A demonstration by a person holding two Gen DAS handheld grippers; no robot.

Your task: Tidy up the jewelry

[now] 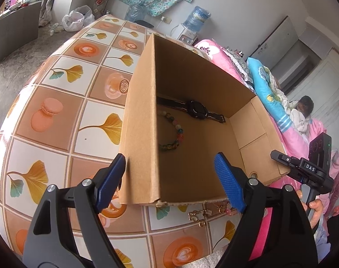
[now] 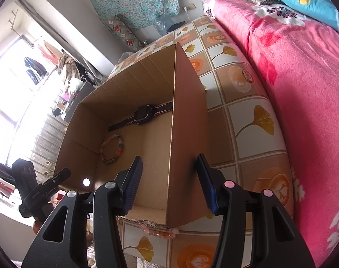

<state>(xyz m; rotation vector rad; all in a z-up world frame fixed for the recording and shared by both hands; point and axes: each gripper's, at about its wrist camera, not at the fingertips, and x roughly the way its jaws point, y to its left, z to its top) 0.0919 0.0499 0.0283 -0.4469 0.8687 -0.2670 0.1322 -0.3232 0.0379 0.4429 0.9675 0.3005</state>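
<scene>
Cardboard forms the open box [image 1: 191,102] standing on the patterned tablecloth [image 1: 58,111], and everything here is placed by that box. Inside it, against the far wall, lies a black watch [image 1: 197,109] with its strap stretched flat; nearer the middle of the box floor rests a multicoloured bead bracelet [image 1: 174,131]. Outside the box, just beside its near bottom edge, a gold chain bracelet [image 1: 198,215] lies on the cloth, and a pink bead bracelet [image 2: 160,231] sits touching that same edge. The left gripper [image 1: 169,183] hovers at the box's near left corner, jaws wide, one finger on either side of the side wall. The right gripper [image 2: 169,183] straddles the box's right wall in the same way, jaws wide, gripping nothing. A pink blanket [image 2: 303,89] lies beyond the box's right side.
</scene>
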